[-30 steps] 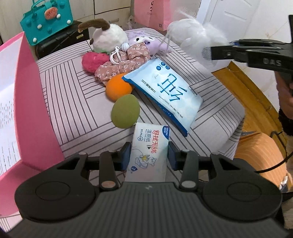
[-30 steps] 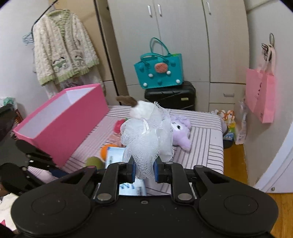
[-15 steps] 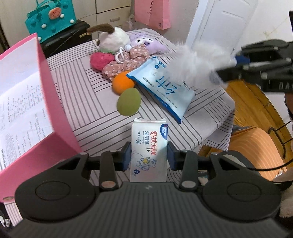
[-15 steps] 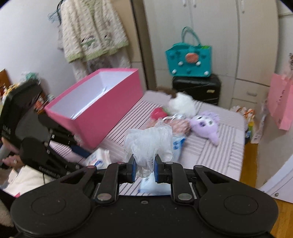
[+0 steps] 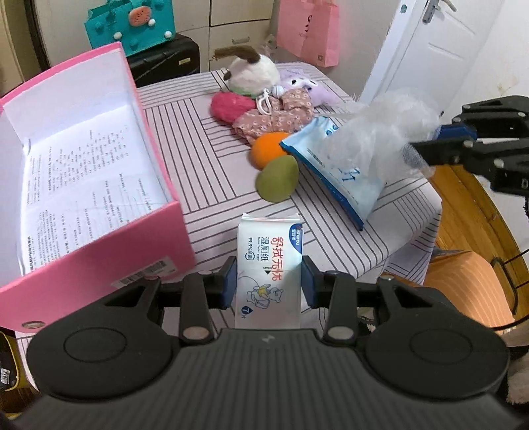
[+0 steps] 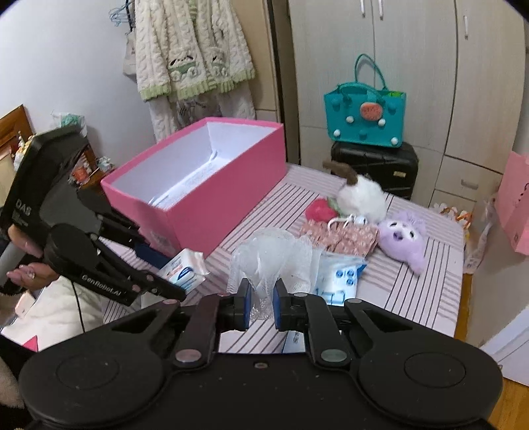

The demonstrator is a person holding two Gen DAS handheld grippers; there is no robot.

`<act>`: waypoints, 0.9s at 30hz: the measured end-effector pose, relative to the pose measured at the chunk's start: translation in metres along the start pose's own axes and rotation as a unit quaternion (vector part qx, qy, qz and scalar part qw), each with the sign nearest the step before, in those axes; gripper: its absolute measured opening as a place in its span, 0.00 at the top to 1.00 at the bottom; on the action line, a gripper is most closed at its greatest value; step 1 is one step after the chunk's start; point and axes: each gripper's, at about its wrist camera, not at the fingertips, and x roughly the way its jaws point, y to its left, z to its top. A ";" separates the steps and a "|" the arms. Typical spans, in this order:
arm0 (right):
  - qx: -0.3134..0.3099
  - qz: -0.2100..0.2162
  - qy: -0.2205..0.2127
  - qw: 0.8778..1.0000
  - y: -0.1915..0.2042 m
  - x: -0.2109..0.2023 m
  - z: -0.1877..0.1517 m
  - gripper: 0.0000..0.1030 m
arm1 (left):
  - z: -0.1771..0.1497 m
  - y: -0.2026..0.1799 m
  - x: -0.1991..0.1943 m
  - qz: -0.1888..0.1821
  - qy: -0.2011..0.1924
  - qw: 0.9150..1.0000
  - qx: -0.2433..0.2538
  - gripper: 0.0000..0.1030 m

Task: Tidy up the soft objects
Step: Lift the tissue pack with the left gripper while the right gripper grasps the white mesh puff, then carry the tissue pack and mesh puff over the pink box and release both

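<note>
My left gripper [image 5: 269,281] is shut on a white wet-wipes pack [image 5: 268,264], held above the striped table's near edge, beside the open pink box [image 5: 99,231]. My right gripper [image 6: 259,302] is shut on a white mesh bath puff [image 6: 272,254], which also shows in the left wrist view [image 5: 383,132], over the large blue tissue pack [image 5: 334,172]. On the table lie a green ball [image 5: 277,180], an orange ball [image 5: 267,152], a floral pouch [image 5: 274,115], a red plush [image 5: 231,106], a white plush [image 5: 254,74] and a purple plush [image 6: 401,239].
The pink box [image 6: 198,185] stands on the table's left side with a printed paper sheet inside. A teal bag [image 6: 363,115] sits on a black suitcase [image 6: 373,165] behind the table. A pink bag [image 5: 307,29] hangs at the back. Wooden floor [image 5: 463,205] lies right of the table.
Both grippers moved back and left, bringing the pink box closer. The right gripper carried the bath puff down over the table toward the box. The left gripper kept hold of the wipes pack.
</note>
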 end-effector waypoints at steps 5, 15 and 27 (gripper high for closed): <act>-0.002 -0.019 -0.015 1.000 0.001 -0.006 0.015 0.88 | 0.004 0.007 -0.010 -0.006 -0.007 1.000 -0.006 0.63; -0.020 -0.086 -0.060 0.994 -0.013 -0.016 0.058 0.90 | 0.022 0.025 -0.024 -0.028 -0.007 0.999 -0.018 0.63; -0.011 0.014 0.018 1.000 0.006 0.014 0.068 0.90 | 0.013 0.039 -0.034 -0.035 0.009 0.999 -0.032 0.63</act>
